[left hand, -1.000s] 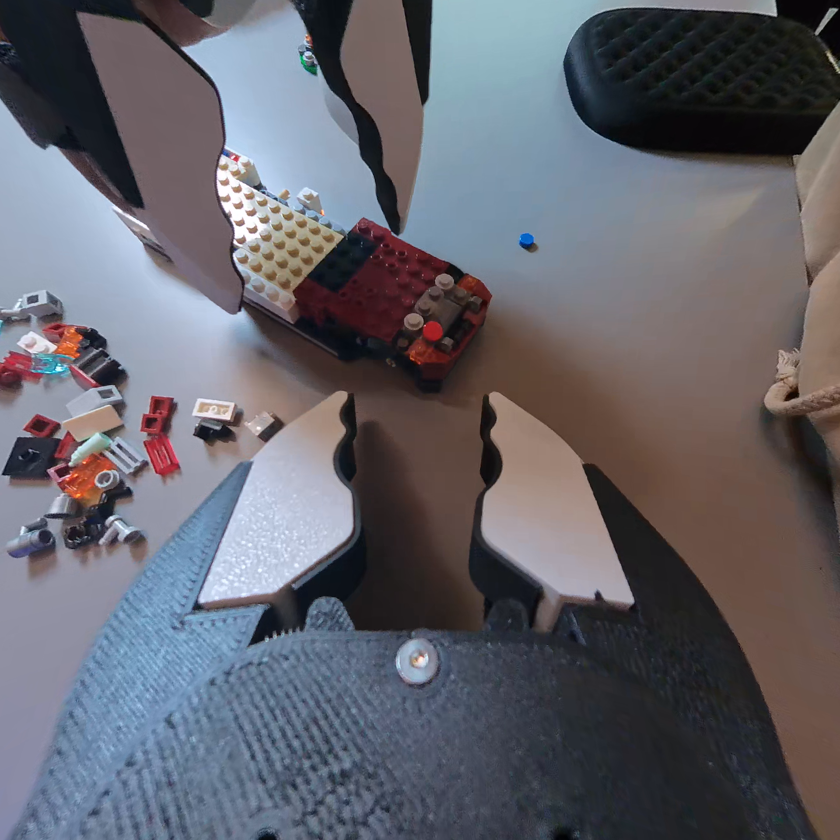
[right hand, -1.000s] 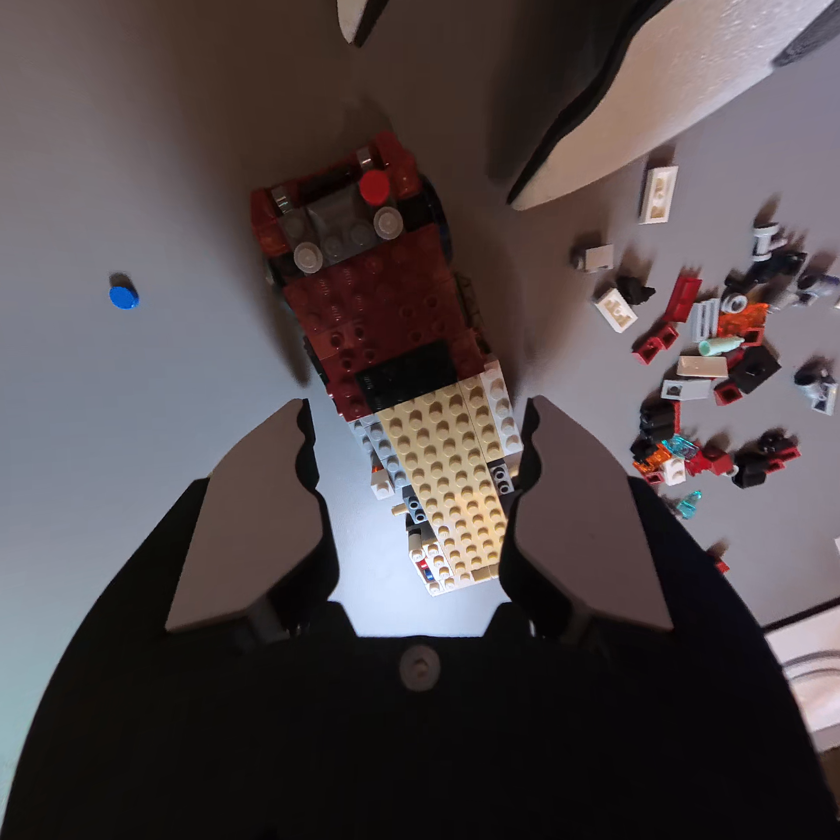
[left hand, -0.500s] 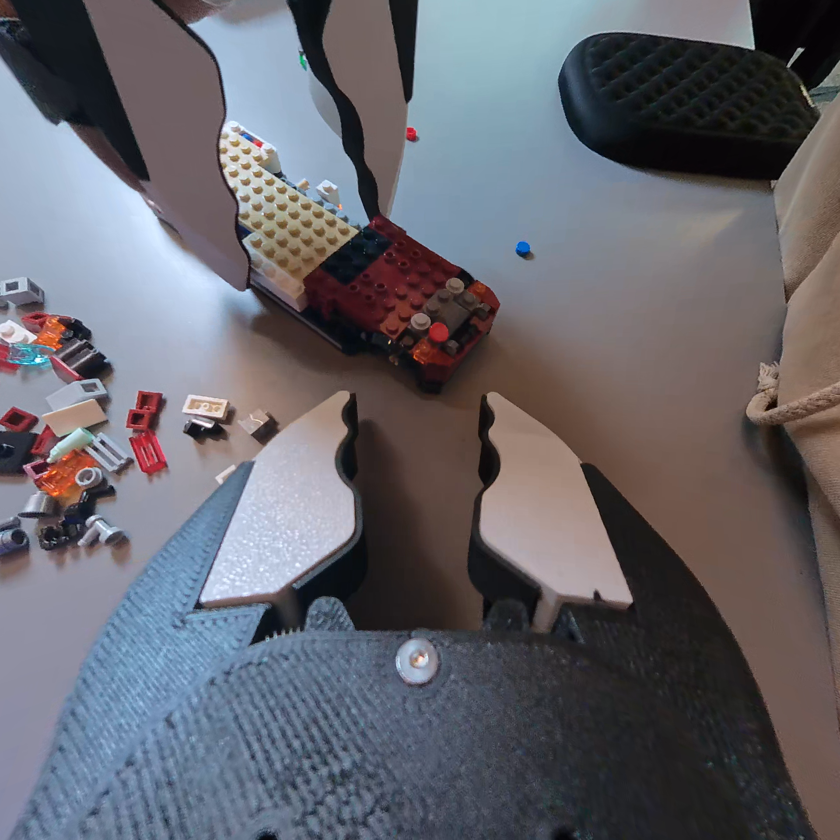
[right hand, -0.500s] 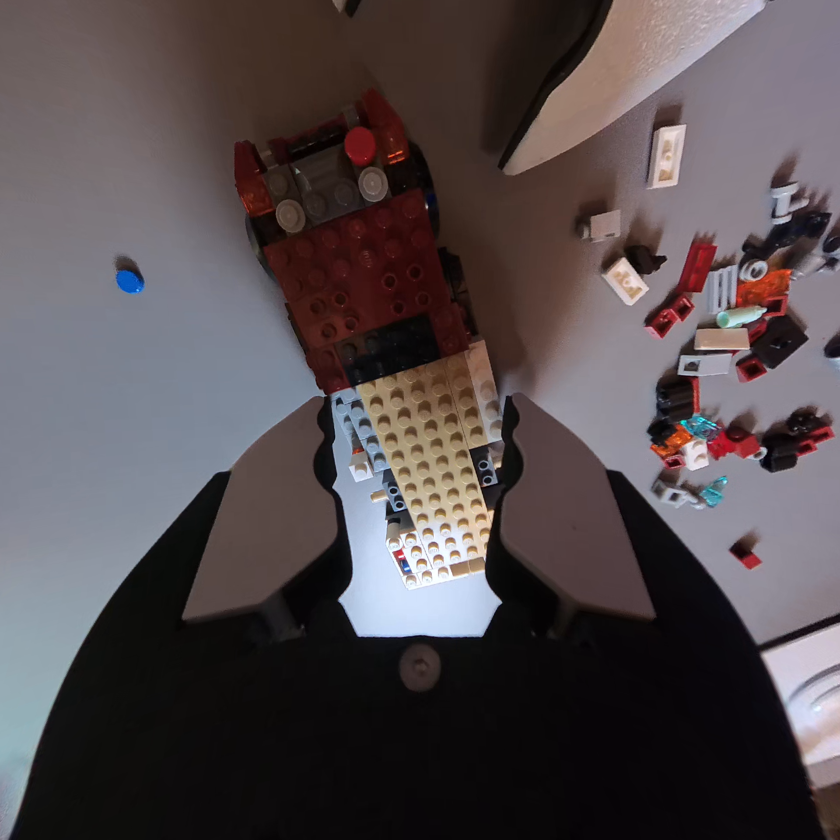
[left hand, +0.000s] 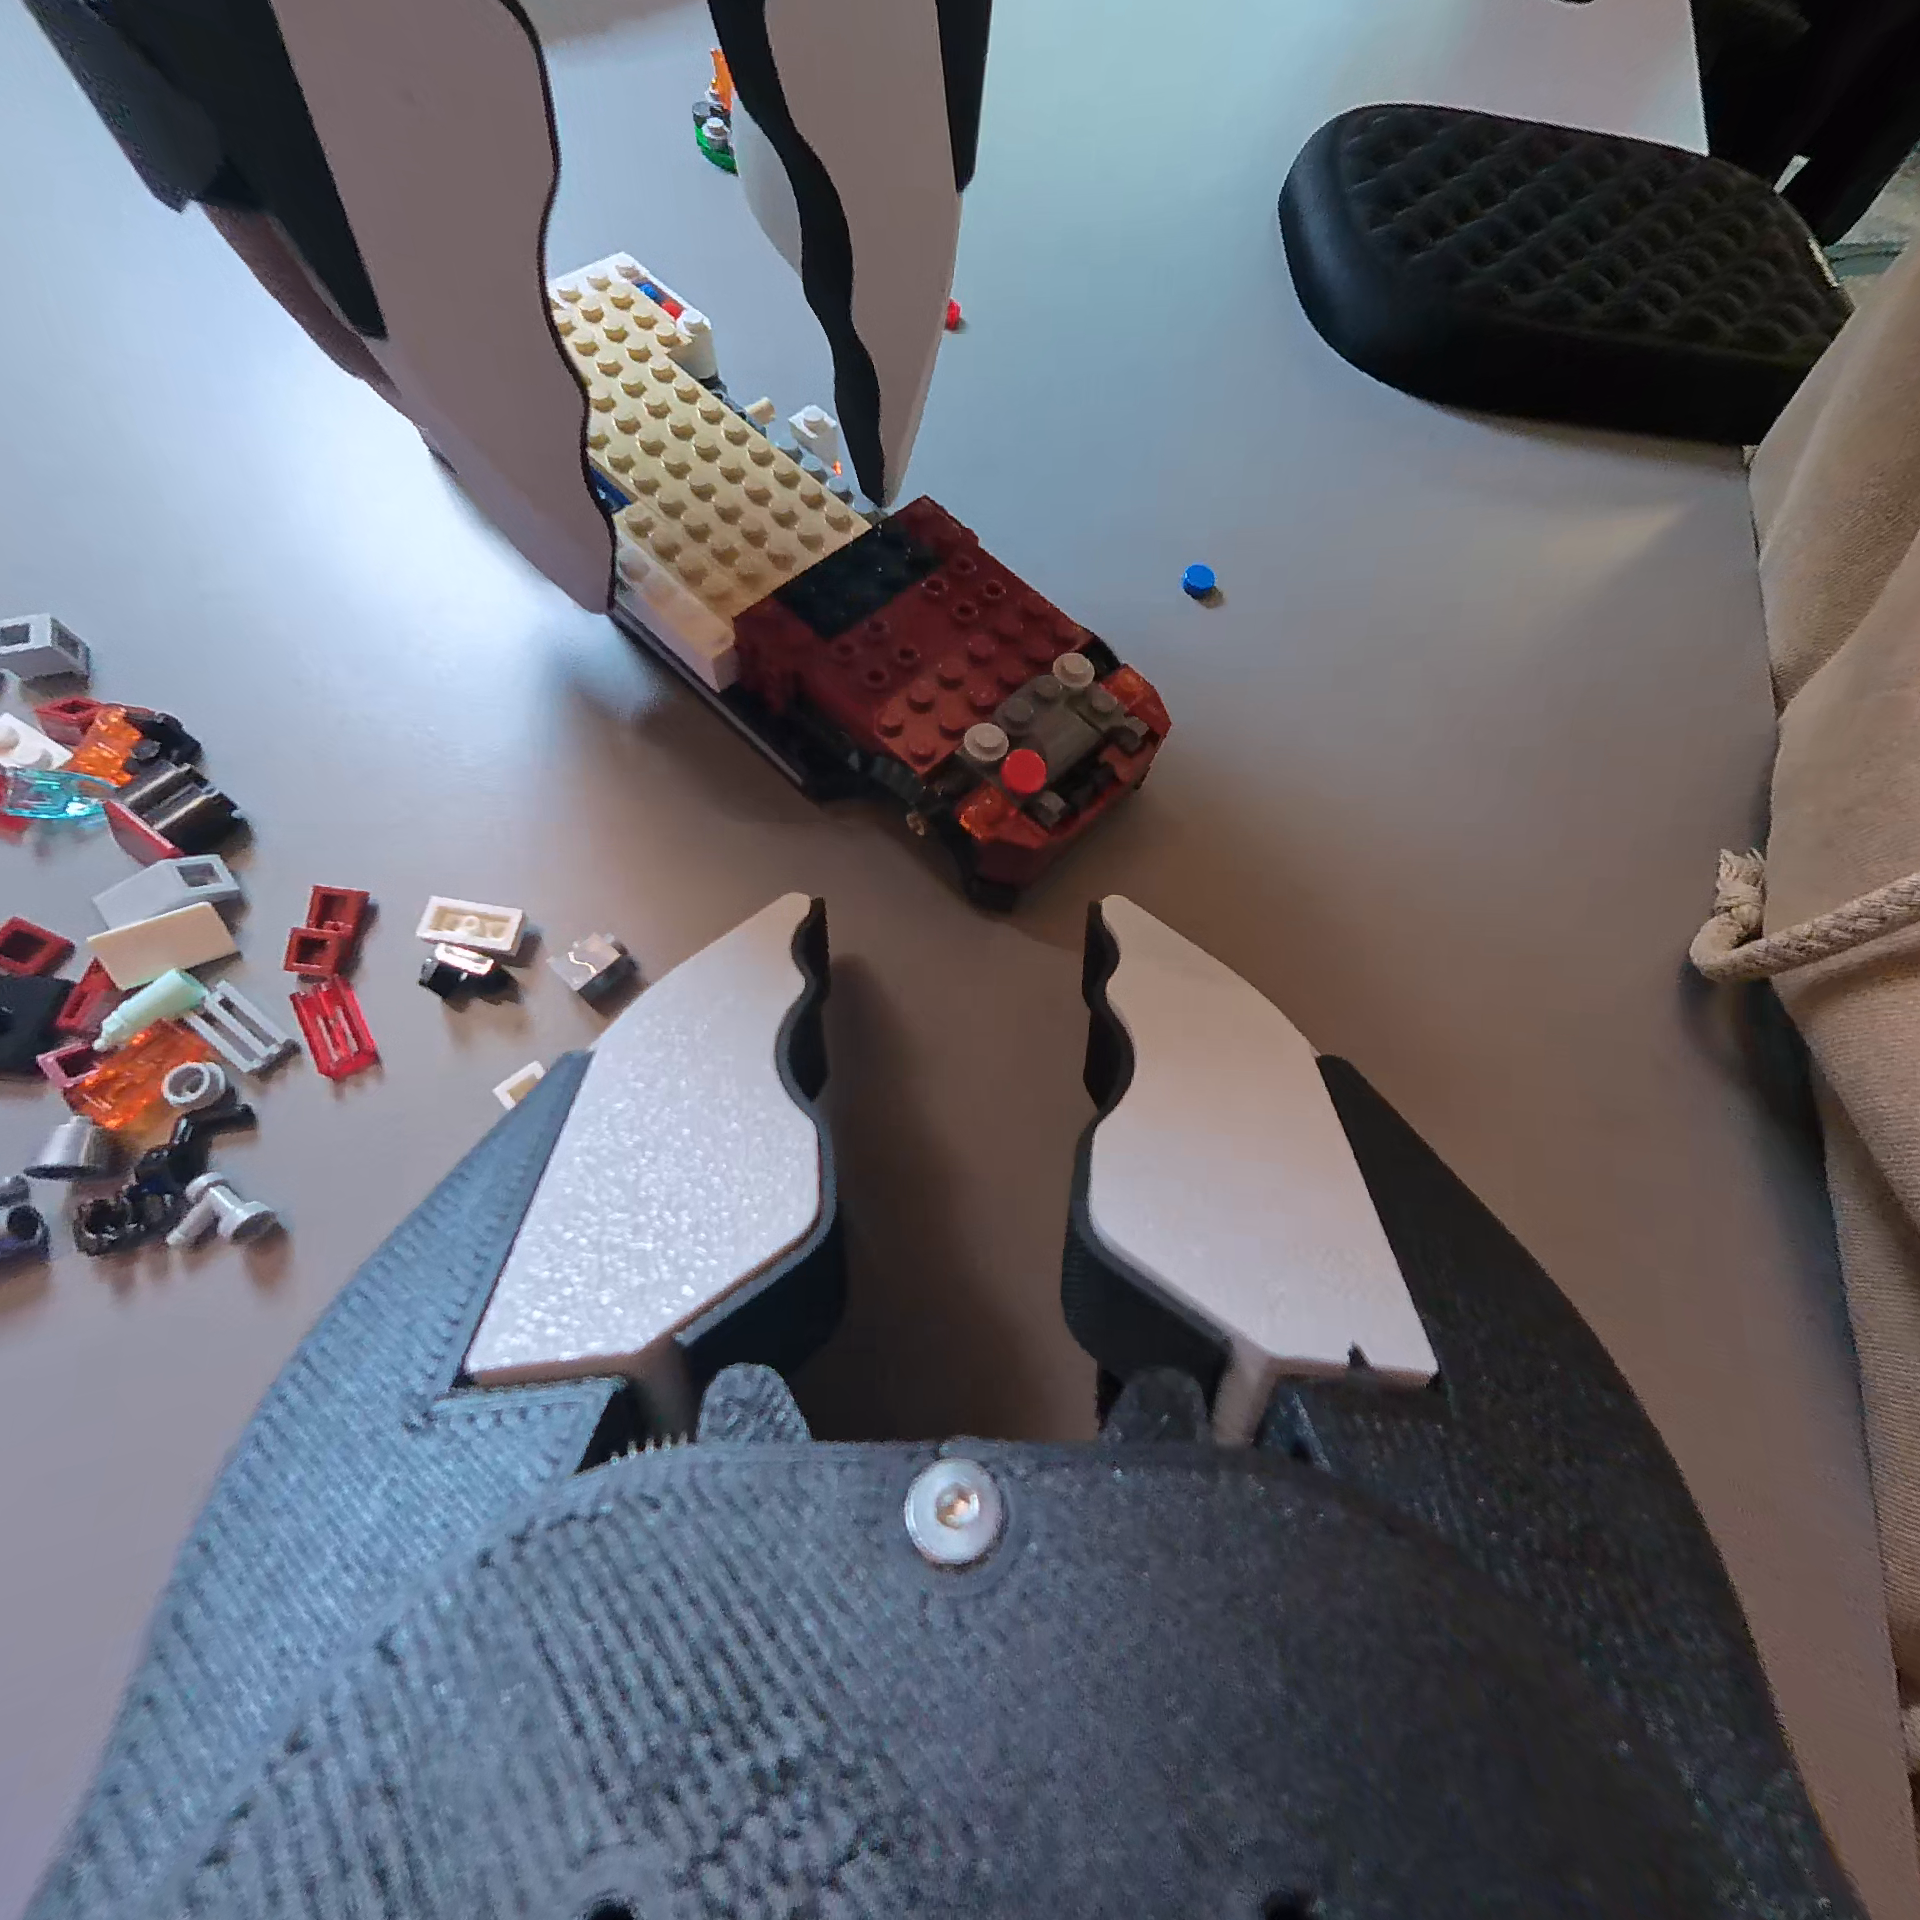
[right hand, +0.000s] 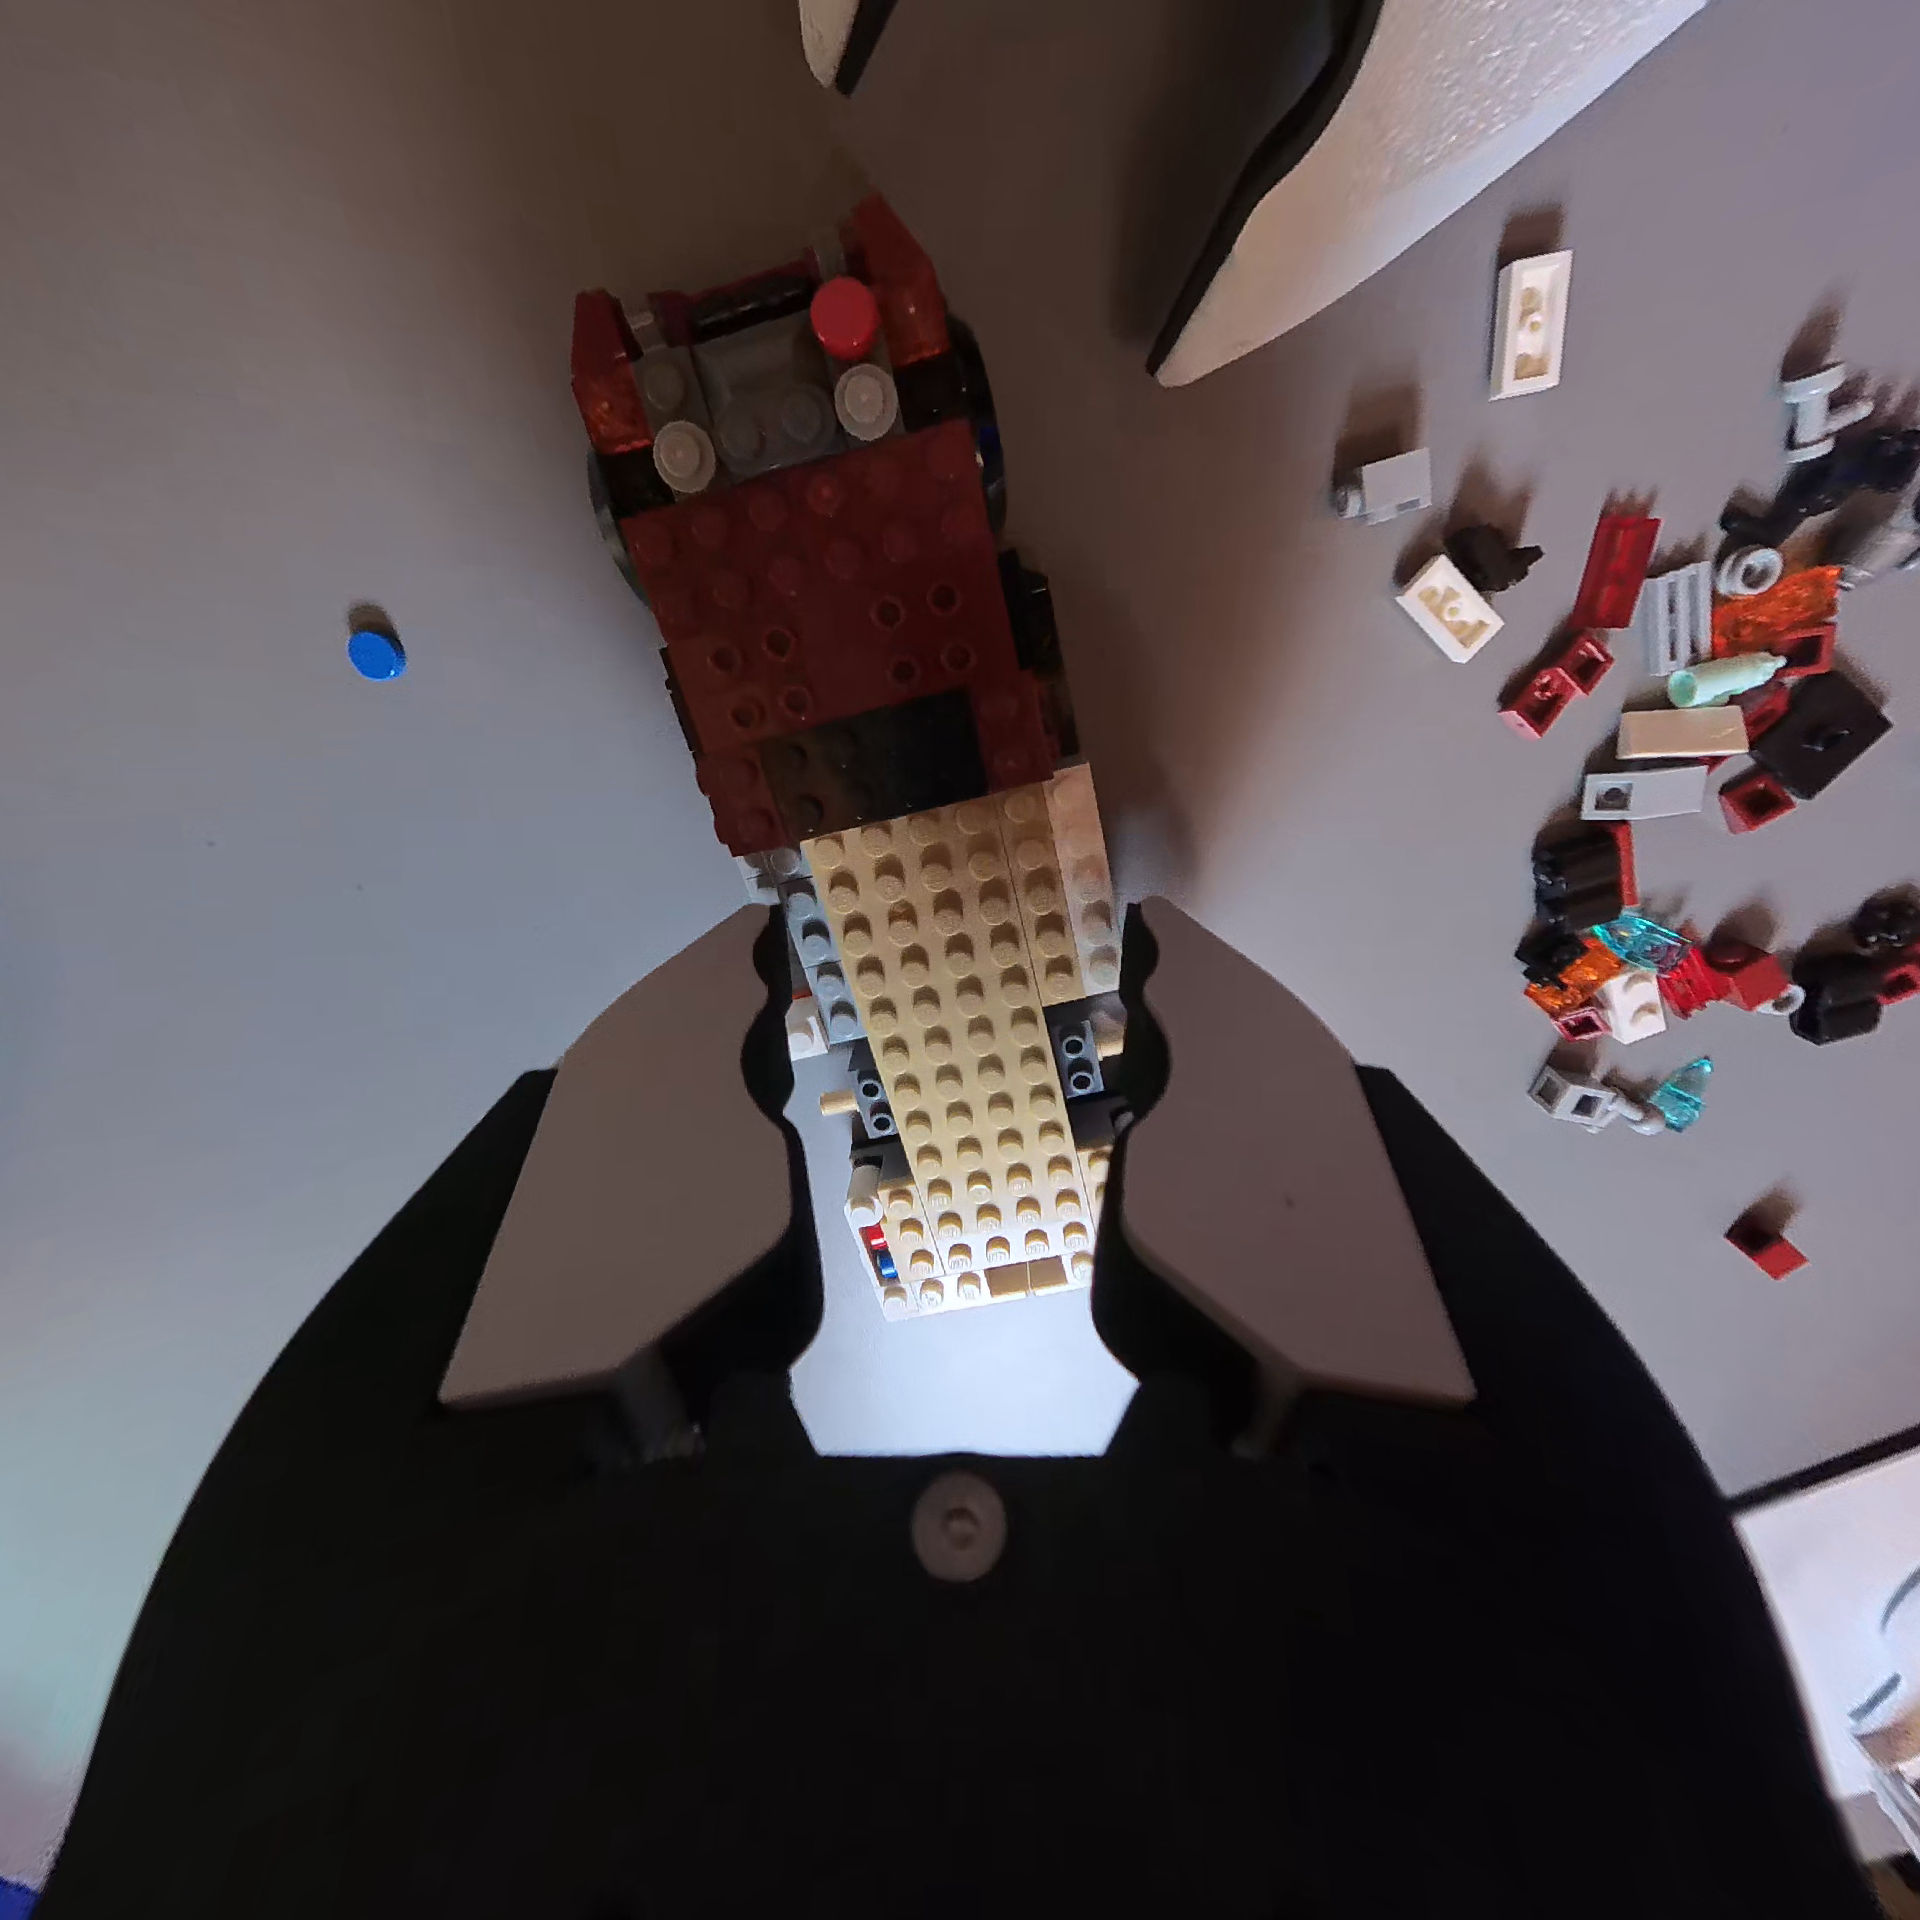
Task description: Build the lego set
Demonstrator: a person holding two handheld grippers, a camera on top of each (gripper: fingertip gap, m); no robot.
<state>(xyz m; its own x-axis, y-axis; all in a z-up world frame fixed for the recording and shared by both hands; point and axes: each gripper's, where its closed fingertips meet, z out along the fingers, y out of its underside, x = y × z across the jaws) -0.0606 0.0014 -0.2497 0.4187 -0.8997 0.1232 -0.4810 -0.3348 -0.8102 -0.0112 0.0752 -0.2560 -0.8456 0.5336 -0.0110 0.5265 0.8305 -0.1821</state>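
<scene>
Tan rear of car (right hand: 831,623) straddled by right tool (right hand: 945,935); pad contact cannot be told. Left tool (left hand: 956,925) part open, empty, car nose just ahead.

One brick model (left hand: 894,644), one blue stud (left hand: 1198,579), two grippers.

Left gripper (left hand: 956,914) parted, bare — right gripper (right hand: 945,925) clamped, pointing down.
</scene>
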